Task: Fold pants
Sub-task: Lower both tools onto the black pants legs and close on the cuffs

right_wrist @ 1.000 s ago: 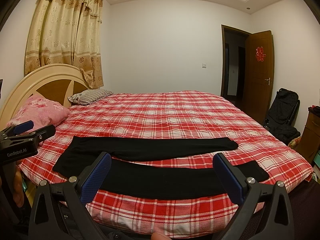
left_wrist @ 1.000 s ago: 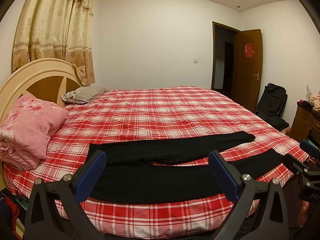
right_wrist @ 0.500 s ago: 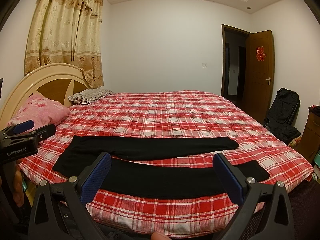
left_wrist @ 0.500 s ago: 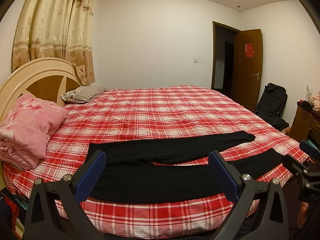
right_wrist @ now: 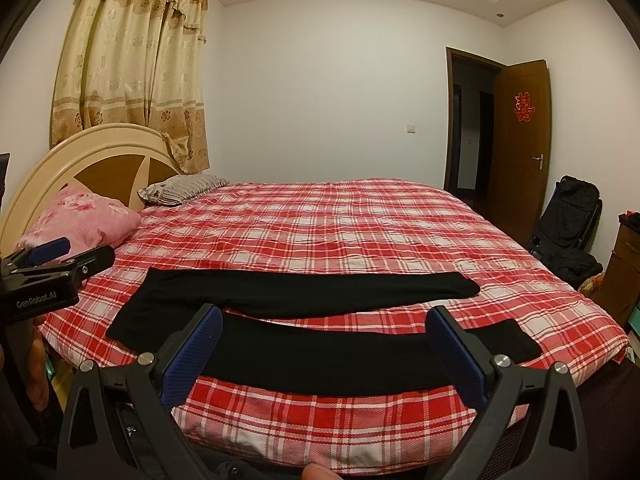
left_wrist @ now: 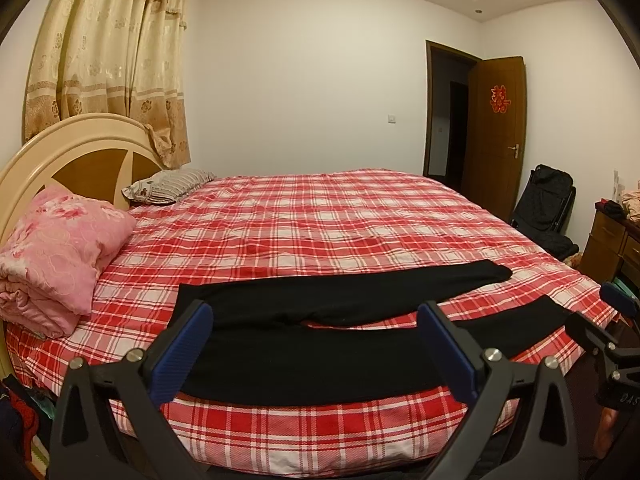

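Black pants (left_wrist: 320,344) (right_wrist: 320,344) lie flat along the near edge of a bed with a red plaid cover (left_wrist: 320,224) (right_wrist: 340,224), waist to the left, legs spread apart and reaching right. My left gripper (left_wrist: 316,312) hovers open in front of the waist and upper legs, nothing between its blue pads. My right gripper (right_wrist: 328,316) also hangs open, in front of the near leg, apart from the cloth. Each gripper shows at the edge of the other's view: the right gripper (left_wrist: 600,320) at far right, the left gripper (right_wrist: 64,256) at far left.
A pink folded quilt (left_wrist: 60,248) and a striped pillow (left_wrist: 172,184) lie by the cream headboard (left_wrist: 80,148) at left. An open wooden door (left_wrist: 496,136), a black folded chair (left_wrist: 544,208) and a wooden dresser (left_wrist: 612,244) stand at right.
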Available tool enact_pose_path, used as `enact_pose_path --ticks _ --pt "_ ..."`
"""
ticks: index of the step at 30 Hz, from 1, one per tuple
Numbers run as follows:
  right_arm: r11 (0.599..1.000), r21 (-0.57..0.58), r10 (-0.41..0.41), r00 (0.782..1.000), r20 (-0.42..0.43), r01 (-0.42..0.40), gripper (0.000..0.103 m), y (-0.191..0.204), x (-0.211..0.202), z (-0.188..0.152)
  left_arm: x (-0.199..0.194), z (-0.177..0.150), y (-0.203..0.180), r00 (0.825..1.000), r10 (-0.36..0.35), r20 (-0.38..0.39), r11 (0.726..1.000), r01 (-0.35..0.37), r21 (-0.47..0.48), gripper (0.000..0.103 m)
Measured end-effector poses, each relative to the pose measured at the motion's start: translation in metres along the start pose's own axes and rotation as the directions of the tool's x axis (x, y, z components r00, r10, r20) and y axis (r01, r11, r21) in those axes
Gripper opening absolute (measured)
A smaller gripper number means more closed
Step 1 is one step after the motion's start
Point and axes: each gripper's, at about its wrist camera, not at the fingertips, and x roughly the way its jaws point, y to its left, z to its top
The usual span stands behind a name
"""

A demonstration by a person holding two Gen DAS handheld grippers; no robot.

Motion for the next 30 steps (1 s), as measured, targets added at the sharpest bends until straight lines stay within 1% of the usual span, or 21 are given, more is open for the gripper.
enact_pose_path --ticks 4,8,10,13,16,19,20,22,24,25,28,30 --pt "1.000 -0.001 0.007 1.000 -0.004 -0.007 0.102 0.000 0.002 -0.001 0.001 0.000 0.001 1.000 -0.002 -0.005 1.000 0.002 -0.003 0.103" --pt "1.000 -0.019 0.013 1.000 -0.014 -0.013 0.102 -0.001 0.012 -0.006 0.015 -0.001 0.009 1.000 -0.007 -0.027 1.000 0.007 -0.008 0.103" --pt "0.999 -0.032 0.002 1.000 -0.027 -0.002 0.102 -0.002 0.022 -0.009 0.028 -0.003 0.015 0.999 0.000 -0.049 1.000 0.000 -0.010 0.103" --pt "0.997 -0.062 -0.041 0.998 -0.052 0.037 0.102 -0.006 0.042 -0.017 0.051 -0.010 0.030 0.995 0.038 -0.089 0.999 -0.041 -0.021 0.103" --pt "0.994 -0.083 -0.074 0.993 -0.091 0.066 0.102 -0.011 0.066 -0.027 0.084 -0.020 0.056 0.986 0.080 -0.148 0.996 -0.086 -0.038 0.103" --pt "0.988 -0.116 -0.117 0.983 -0.139 0.101 0.102 -0.019 0.095 -0.038 0.113 -0.029 0.079 0.975 0.121 -0.189 0.991 -0.128 -0.026 0.103" --pt "0.987 -0.126 -0.121 0.981 -0.149 0.103 0.102 -0.021 0.103 -0.040 0.127 -0.032 0.093 0.968 0.137 -0.208 0.989 -0.145 -0.022 0.103" --pt "0.983 -0.150 -0.128 0.979 -0.161 0.104 0.102 -0.025 0.116 -0.044 0.146 -0.034 0.112 0.962 0.149 -0.230 0.987 -0.160 -0.029 0.103" --pt "0.978 -0.177 -0.144 0.974 -0.175 0.113 0.102 -0.031 0.132 -0.046 0.169 -0.035 0.137 0.957 0.163 -0.240 0.984 -0.177 -0.036 0.103" --pt "0.977 -0.183 -0.144 0.973 -0.182 0.110 0.102 -0.034 0.139 -0.046 0.179 -0.034 0.150 0.953 0.185 -0.239 0.980 -0.198 -0.029 0.103" --pt "0.976 -0.195 -0.143 0.966 -0.214 0.102 0.102 -0.046 0.161 -0.045 0.218 -0.033 0.186 0.937 0.223 -0.270 0.972 -0.234 -0.009 0.103" --pt "0.976 -0.195 -0.142 0.960 -0.240 0.095 0.102 -0.060 0.179 -0.041 0.240 -0.032 0.201 0.927 0.240 -0.287 0.968 -0.252 -0.003 0.103"
